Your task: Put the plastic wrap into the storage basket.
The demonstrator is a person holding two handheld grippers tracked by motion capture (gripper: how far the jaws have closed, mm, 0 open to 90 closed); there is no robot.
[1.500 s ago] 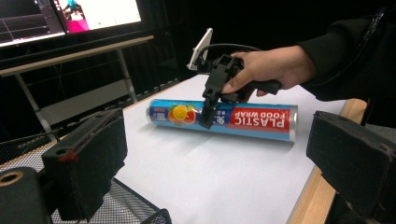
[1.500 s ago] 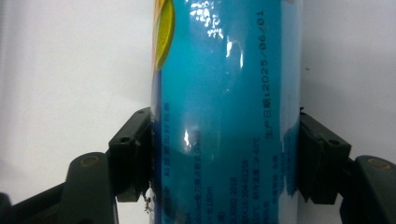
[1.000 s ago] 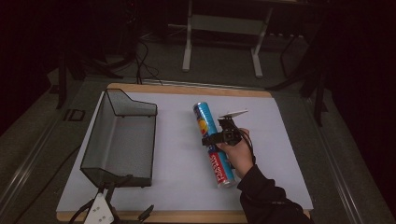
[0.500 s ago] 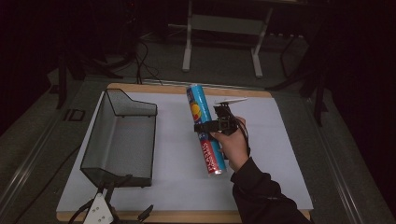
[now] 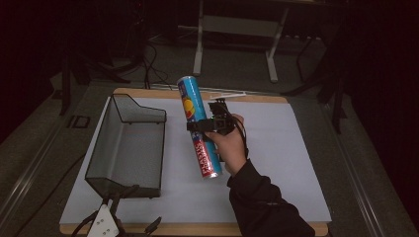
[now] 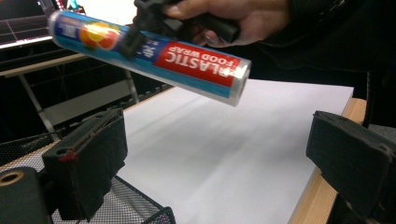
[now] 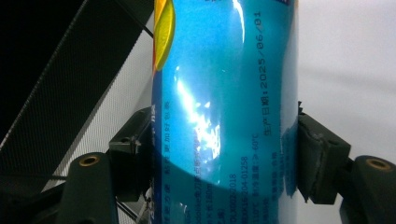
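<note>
The mesh basket (image 5: 129, 143) lies at nine o'clock of the food wrap roll (image 5: 198, 126), which is clamped mid-length by the right gripper (image 5: 211, 124), long axis running eleven to five. The left gripper (image 6: 224, 158) is held wide, empty.

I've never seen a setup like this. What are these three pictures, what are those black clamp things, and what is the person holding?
No robot here: a person works at a table with a hand-held two-jaw clamp, called a gripper, in each hand. One picture comes from a camera above the table; the other two come from small cameras riding on the grippers, looking out along their black jaws.

From above you see the white sheet covering the table, with a dark wire-mesh basket on its left side. The right gripper is shut on a blue roll of plastic food wrap and holds it tilted above the sheet; its own camera shows the pads pressing both sides of the tube. The left gripper waits near the table's edge with jaws open and nothing between them.
</note>
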